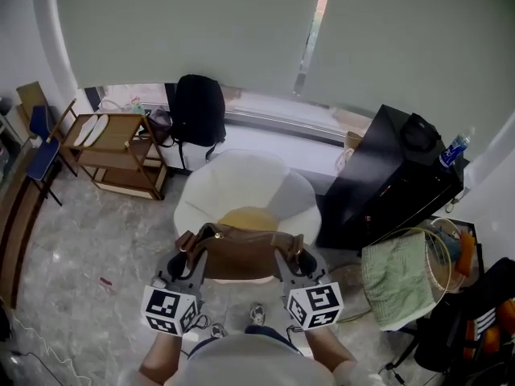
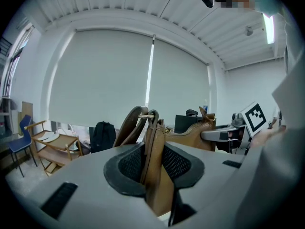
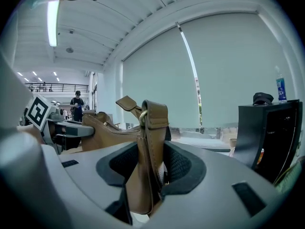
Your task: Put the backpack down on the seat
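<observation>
Our left tool [image 2: 153, 165] is clamped on one end of the brown leather backpack [image 1: 241, 253], and our right tool [image 3: 151, 165] pinches the other end by its strap tab. The backpack hangs level between them over the front of the round white seat [image 1: 213, 187], just before its yellow cushion [image 1: 251, 218]. We cannot tell whether it touches. Each tool's cube carries black-and-white square markers [image 1: 169, 310].

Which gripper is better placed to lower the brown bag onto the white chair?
Neither alone, I judge. The left gripper and right gripper each clamp one end of the brown bag, roughly level, with the white chair straight ahead between them. Lower with both together.
</observation>
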{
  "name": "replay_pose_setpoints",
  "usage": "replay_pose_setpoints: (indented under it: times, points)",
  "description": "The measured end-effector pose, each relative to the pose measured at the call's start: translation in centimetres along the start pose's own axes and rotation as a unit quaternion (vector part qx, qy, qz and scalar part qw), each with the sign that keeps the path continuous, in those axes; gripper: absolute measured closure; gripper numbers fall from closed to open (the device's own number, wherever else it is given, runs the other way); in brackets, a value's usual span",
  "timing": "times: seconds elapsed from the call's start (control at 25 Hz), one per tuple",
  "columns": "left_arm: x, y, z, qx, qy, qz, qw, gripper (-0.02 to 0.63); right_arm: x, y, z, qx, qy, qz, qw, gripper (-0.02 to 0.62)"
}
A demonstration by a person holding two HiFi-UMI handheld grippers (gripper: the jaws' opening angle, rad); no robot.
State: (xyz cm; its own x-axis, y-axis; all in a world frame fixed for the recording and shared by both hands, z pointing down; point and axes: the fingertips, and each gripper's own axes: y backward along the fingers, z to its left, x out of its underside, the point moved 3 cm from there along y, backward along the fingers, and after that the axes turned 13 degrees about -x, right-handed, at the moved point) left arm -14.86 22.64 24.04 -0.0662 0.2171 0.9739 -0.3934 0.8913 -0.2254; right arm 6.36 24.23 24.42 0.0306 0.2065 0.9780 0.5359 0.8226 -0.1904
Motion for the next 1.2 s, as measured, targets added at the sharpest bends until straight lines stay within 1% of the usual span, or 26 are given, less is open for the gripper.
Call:
replay_pose_setpoints:
  times: [0.16, 0.32, 0.48, 0.68, 0.92, 1.2]
  points:
    - [-0.7, -2.4, -1.6, -0.025, 0.004, -0.001, 0.9997, 0.488, -0.7, -0.9, -3.6, -0.023, 0.004, 0.0, 1.0, 0.417]
    - [-0.5, -4.1, -3.0, -0.044, 0.012, 0.015, 0.9988, 0.488, -0.9, -1.7, -6.4, -0.046, 0.007, 0.001, 0.999, 0.417]
    - [-1.1, -5.7, -3.4, -0.066, 0.013, 0.007, 0.9977, 0.488, -1.0, -2.7, -8.3, -0.067, 0.005, 0.003, 0.998, 0.417]
    - [-0.9, -6.9, -3.4, -0.077, 0.023, 0.015, 0.9966, 0.488, -1.0, -4.1, -9.6, -0.082, 0.007, 0.007, 0.997, 0.417]
    - [-0.9, -9.0, -1.1, -0.074, 0.023, 0.012, 0.9969, 0.488, -1.4, -7.0, -10.1, -0.079, 0.009, 0.01, 0.997, 0.417]
    - [-2.4, -12.6, 3.5, -0.043, 0.016, -0.001, 0.9989, 0.488, -2.7, -11.4, -9.8, -0.047, 0.008, 0.007, 0.999, 0.417]
